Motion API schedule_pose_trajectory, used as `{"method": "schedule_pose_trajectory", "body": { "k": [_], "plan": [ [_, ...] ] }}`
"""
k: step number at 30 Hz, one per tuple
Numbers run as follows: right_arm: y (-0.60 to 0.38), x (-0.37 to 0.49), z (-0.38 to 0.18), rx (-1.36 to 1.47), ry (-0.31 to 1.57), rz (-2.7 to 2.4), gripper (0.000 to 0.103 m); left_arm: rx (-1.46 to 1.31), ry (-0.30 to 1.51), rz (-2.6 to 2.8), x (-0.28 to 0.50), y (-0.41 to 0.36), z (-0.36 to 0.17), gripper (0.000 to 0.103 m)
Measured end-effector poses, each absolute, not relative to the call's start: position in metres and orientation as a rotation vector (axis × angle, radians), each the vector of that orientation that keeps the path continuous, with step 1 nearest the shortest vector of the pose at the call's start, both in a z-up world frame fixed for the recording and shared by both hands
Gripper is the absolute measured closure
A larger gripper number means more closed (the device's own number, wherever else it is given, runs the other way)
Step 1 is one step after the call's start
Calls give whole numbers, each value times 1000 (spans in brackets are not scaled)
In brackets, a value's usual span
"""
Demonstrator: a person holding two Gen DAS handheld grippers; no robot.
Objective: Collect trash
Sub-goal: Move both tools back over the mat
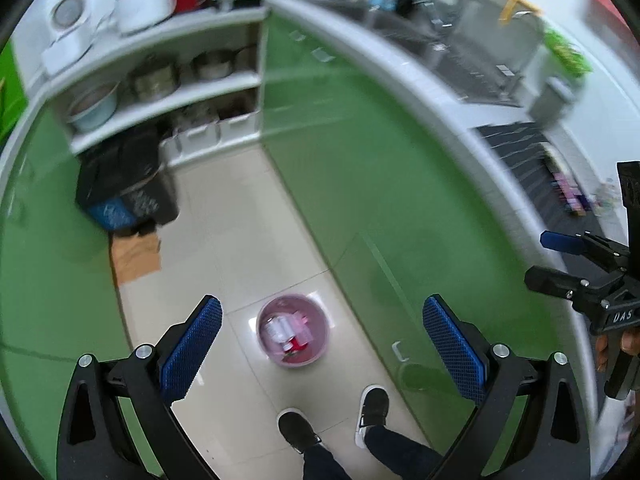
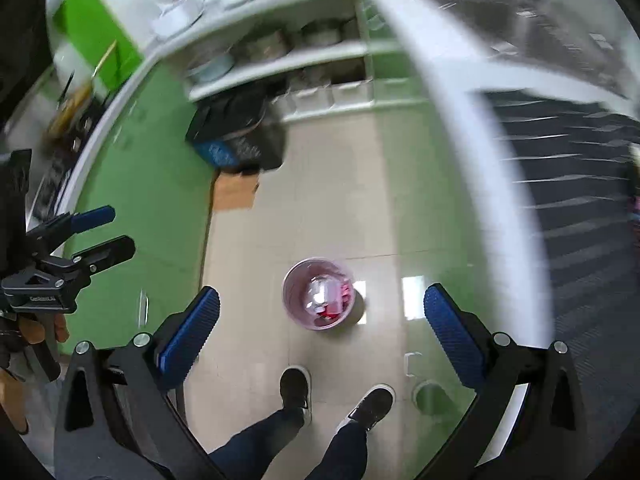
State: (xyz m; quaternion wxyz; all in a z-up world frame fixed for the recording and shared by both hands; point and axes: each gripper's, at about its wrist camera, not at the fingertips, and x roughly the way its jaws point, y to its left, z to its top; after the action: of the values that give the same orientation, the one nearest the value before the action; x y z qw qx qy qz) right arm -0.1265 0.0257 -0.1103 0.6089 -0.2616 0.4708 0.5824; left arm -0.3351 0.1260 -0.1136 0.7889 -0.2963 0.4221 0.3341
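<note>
So you're standing in a narrow kitchen aisle, green cabinets (image 1: pixel 360 184) on both sides, pale tiled floor (image 1: pixel 224 240) running down the middle, open shelving (image 1: pixel 168 92) with pots at the far end. A dark bag or bin (image 1: pixel 124 184) sits on the floor below those shelves with a flat piece of cardboard (image 1: pixel 136 256) beside it.

Where the job stands, as far as I can judge: the pink bin (image 1: pixel 294 330) on the floor already has wrappers and scraps (image 1: pixel 288 332) in it, white and red stuff, and both your tools are empty. So this reads like the gap between a drop and the next pickup. Next you'd need to find another piece of trash. I can't spot any loose on the floor; the counter (image 1: pixel 532 168) to your right has some small colourful bits on a dark mat, too blurry to name, so maybe look there.

Tongs: left gripper (image 1: pixel 322 340) is spread wide, nothing between the blue pads (image 1: pixel 454 344). Right gripper (image 2: pixel 322 332) same deal, wide apart and empty. Each one also shows up at the edge of the other's view.

The bin sits well below both, on the tiles just ahead of your shoes (image 1: pixel 296 428), framed right between the fingers in both wrist views. Nothing's touching it.
</note>
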Motion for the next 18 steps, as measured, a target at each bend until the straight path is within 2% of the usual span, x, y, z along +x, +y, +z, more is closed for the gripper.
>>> {"method": "schedule_pose_trajectory", "body": {
  "k": [7, 18],
  "plan": [
    [-59, -43, -58, -460, 1055, 1156, 3, -511, 897, 565, -252, 96, -57, 6],
    [-138, 57, -45, -372, 1029, 1033, 3, -390, 904, 408, -117, 50, -26, 6]
  ]
}}
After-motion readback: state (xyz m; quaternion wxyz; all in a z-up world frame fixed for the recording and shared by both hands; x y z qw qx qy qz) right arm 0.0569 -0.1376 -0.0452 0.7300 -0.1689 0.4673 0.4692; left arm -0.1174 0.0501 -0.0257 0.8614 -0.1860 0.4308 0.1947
